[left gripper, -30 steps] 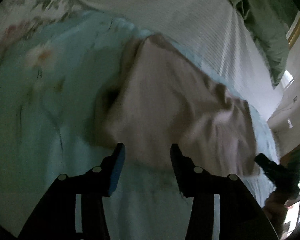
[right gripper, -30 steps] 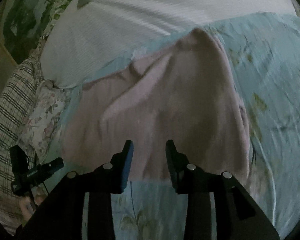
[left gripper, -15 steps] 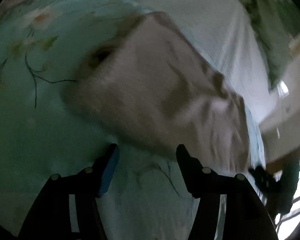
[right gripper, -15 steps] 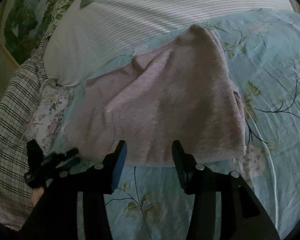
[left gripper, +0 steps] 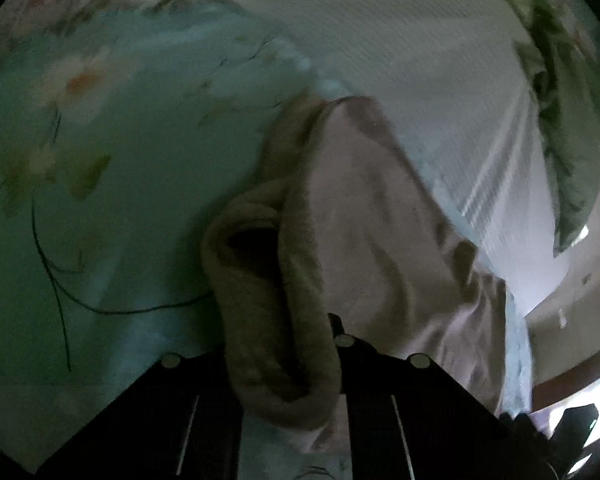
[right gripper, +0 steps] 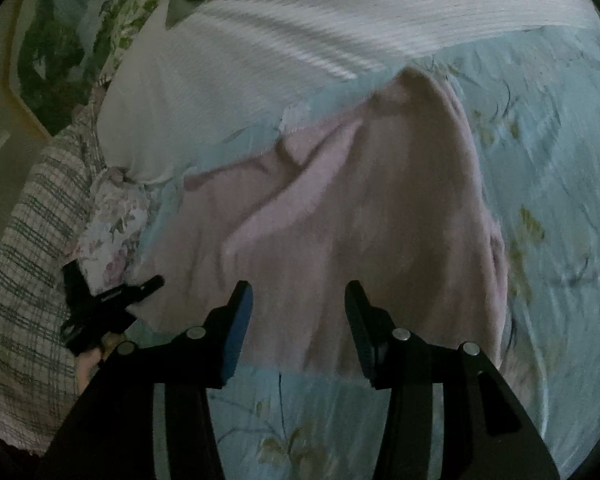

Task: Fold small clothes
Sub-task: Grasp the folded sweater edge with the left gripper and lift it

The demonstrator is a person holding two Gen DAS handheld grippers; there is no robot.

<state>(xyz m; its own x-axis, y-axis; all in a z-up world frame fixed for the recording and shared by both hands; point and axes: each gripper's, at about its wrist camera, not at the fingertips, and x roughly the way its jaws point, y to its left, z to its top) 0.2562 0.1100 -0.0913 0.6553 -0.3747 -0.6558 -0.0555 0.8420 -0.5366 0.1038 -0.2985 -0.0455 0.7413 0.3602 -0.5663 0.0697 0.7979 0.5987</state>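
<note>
A bed (right gripper: 560, 184) with a pale blue flowered sheet carries a pink garment (right gripper: 340, 208), lying flat beside a white ribbed pillow (right gripper: 300, 32). The left hand-held gripper (left gripper: 300, 364), open and short of the cloth a moment ago, has now clamped on the garment's near edge, bunching it. The right hand-held gripper (right gripper: 298, 320) stays apart over the hem, gripping nothing. One corner is secured; the fold can likely begin.

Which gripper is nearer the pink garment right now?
Left. The left gripper is shut on the pink garment at a bunched edge; the right gripper hovers open at its near hem.
</note>
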